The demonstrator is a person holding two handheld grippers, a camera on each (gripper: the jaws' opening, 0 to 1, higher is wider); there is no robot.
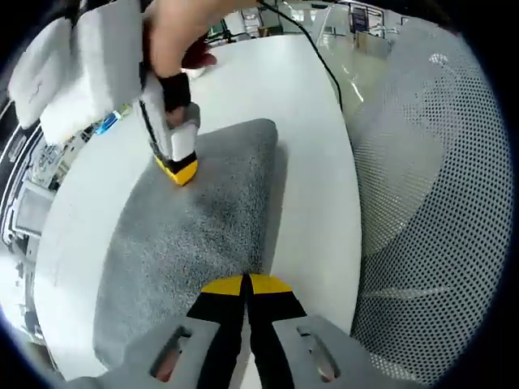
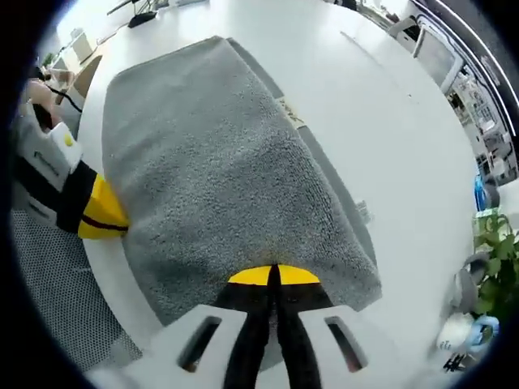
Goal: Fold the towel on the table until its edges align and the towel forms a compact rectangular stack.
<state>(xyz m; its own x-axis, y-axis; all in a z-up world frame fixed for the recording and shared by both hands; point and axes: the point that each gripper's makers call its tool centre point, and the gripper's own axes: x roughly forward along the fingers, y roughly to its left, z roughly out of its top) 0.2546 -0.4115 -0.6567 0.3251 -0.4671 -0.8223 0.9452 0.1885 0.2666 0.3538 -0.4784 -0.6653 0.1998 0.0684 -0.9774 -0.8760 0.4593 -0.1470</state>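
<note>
The left tool (image 1: 244, 285) is closed, tips at the edge of the grey towel (image 1: 203, 219), which lies folded on the white table (image 1: 312, 162). The right tool (image 2: 272, 277), closed, presses its top. Soft, light, limp terry: best pinched at corners.

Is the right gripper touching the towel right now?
Touching. In the left gripper view the right gripper presses its yellow tips into the grey towel, with no gap between them.
</note>
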